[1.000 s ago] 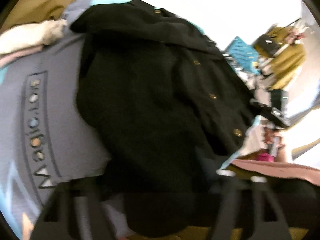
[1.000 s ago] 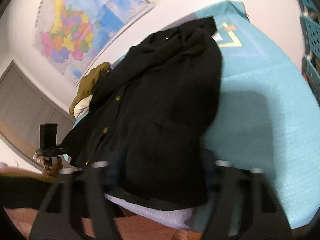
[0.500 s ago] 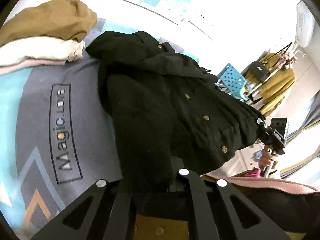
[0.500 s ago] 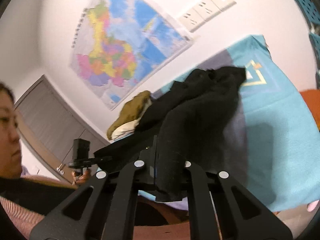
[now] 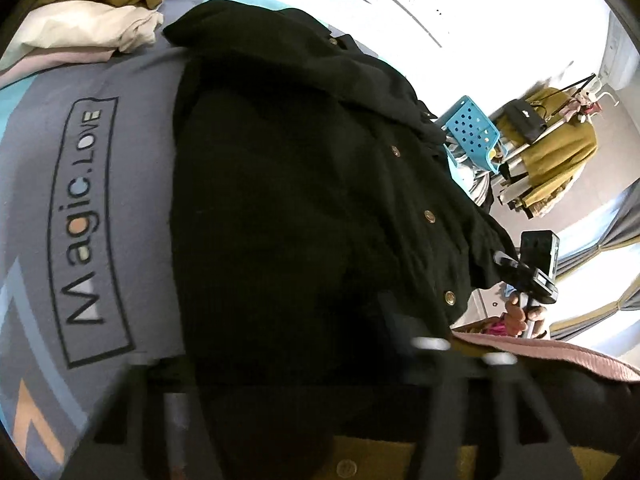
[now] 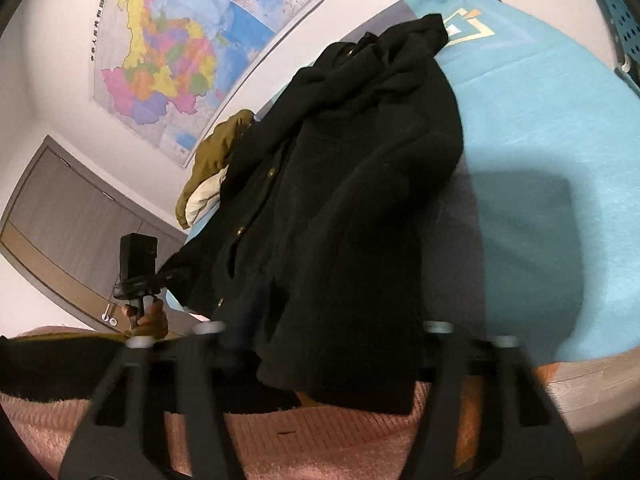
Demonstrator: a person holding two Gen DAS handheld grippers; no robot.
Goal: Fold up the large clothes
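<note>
Since your left gripper (image 5: pixel 312 364) sits open and your right gripper (image 6: pixel 320 344) just opened around the hem, the black coat (image 5: pixel 300 200) looks barely folded.

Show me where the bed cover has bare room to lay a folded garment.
Free: the teal cover right of the black coat, and the grey logo patch on its other side. Crowded: the far corner, with the folded pile.
</note>
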